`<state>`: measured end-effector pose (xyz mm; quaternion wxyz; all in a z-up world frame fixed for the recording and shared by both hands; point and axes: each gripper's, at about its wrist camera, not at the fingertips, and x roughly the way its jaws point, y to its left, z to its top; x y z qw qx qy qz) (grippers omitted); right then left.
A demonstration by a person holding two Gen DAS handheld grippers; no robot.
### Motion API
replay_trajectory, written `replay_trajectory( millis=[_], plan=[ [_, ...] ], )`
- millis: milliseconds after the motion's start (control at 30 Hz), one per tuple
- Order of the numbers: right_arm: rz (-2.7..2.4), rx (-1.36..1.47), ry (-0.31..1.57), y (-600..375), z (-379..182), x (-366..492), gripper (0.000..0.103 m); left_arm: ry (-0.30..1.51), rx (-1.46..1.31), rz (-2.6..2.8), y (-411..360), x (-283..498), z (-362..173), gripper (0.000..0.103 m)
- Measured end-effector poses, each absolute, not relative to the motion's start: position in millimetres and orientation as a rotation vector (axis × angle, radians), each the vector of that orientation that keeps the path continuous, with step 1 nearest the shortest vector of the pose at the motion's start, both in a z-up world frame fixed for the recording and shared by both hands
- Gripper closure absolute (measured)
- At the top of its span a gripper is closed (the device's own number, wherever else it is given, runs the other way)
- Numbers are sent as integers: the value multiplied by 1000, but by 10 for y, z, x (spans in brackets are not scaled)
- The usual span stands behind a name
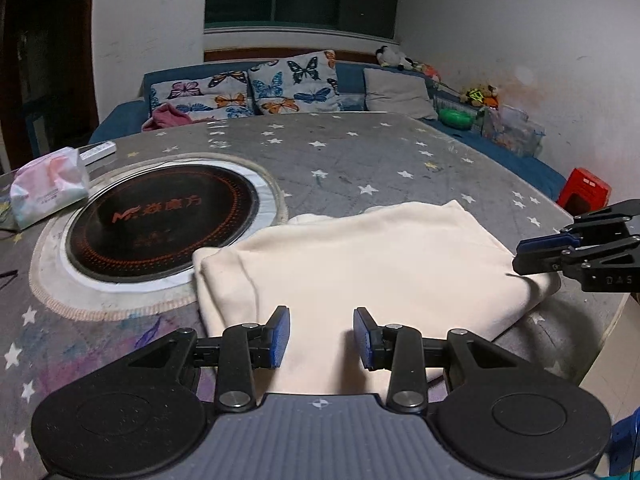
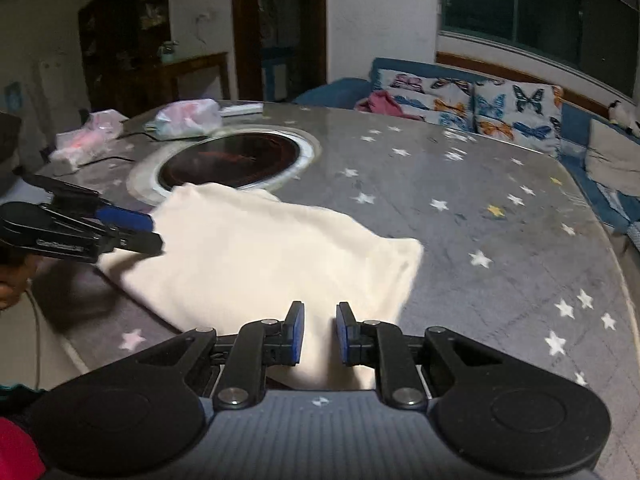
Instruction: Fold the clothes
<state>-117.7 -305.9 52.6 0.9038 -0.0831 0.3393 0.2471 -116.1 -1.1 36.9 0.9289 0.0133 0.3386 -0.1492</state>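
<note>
A cream garment (image 1: pixel 360 264) lies folded into a rough rectangle on the star-patterned table; it also shows in the right wrist view (image 2: pixel 256 256). My left gripper (image 1: pixel 321 338) is open, jaws apart over the garment's near edge, holding nothing. My right gripper (image 2: pixel 320 334) is open over the garment's other near corner, cloth showing between the pads but not pinched. Each gripper shows in the other's view: the right one (image 1: pixel 520 254) at the garment's right edge, the left one (image 2: pixel 154 232) at its left edge.
A round black induction hob (image 1: pixel 160 224) is set in the table (image 1: pixel 360 152) behind the garment. A tissue pack (image 1: pixel 48 186) and a remote (image 1: pixel 98 152) lie at the far left. A blue sofa with butterfly cushions (image 1: pixel 288 84) stands behind; a red stool (image 1: pixel 586 192) is at right.
</note>
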Motion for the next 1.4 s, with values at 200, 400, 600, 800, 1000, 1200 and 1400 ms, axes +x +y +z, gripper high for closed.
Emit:
replay_trajectory(
  millis=[200, 400, 600, 800, 1000, 1200, 1400],
  plan=[
    [517, -153, 731, -3073, 453, -1140, 88, 695, 15, -283, 63, -1237, 378, 64],
    [554, -211, 661, -2973, 637, -1253, 88, 681, 25, -279, 84, -1364, 427, 64],
    [581, -253, 721, -2874, 456, -1283, 88, 698, 31, -265, 111, -1424, 352, 63],
    [584, -249, 721, -2903, 505, -1296, 88, 691, 28, -261, 130, -1461, 371, 63],
    [555, -213, 690, -2920, 588, -1119, 88, 694, 22, -253, 170, -1471, 354, 63],
    [525, -152, 753, -3014, 416, -845, 88, 703, 17, -250, 200, -1479, 336, 63],
    [515, -146, 706, -2987, 576, -686, 88, 708, 10, -248, 211, -1468, 326, 63]
  ],
)
